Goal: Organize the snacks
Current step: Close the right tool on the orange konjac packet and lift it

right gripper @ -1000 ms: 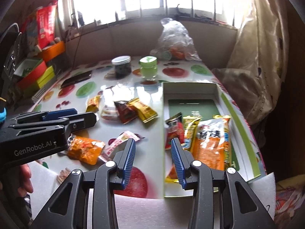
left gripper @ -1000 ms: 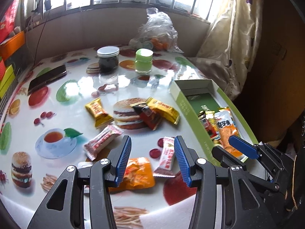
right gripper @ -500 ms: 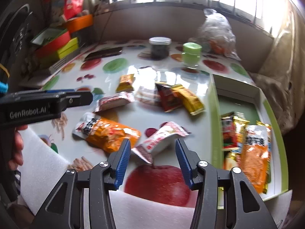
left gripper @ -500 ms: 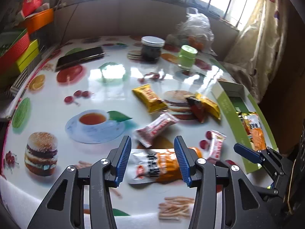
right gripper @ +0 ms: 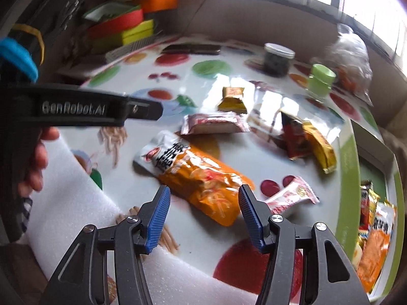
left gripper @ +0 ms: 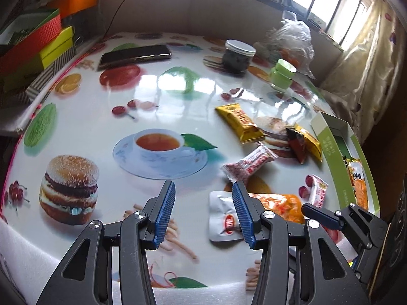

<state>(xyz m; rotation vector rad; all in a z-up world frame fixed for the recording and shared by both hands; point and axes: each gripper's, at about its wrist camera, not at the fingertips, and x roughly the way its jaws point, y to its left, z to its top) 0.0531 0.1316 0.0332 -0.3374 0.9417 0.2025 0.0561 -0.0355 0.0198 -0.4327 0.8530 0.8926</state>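
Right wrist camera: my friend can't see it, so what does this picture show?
The right gripper, its blue-padded jaws opening and empty, hovers over a long orange-and-white snack bag on a glossy food-print table. Small pink, gold and red snack packets lie beyond it, and a green-rimmed box at right holds more snacks.

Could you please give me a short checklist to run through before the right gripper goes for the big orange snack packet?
1. Right gripper empty: ok, nothing between the jaws, which are opening.
2. Aim: ok, the orange snack packet lies on the table just ahead of its fingertips.
3. Packet free of neighbours: ok for the most part; the pink-and-white wrapper lies close by its right end, whether touching I cannot tell.
4. Left gripper out of the way: cannot tell; it is open and empty, with one finger in front of the packet's white end.
5. Room in the green-rimmed box: cannot tell; packets already fill the part in view.
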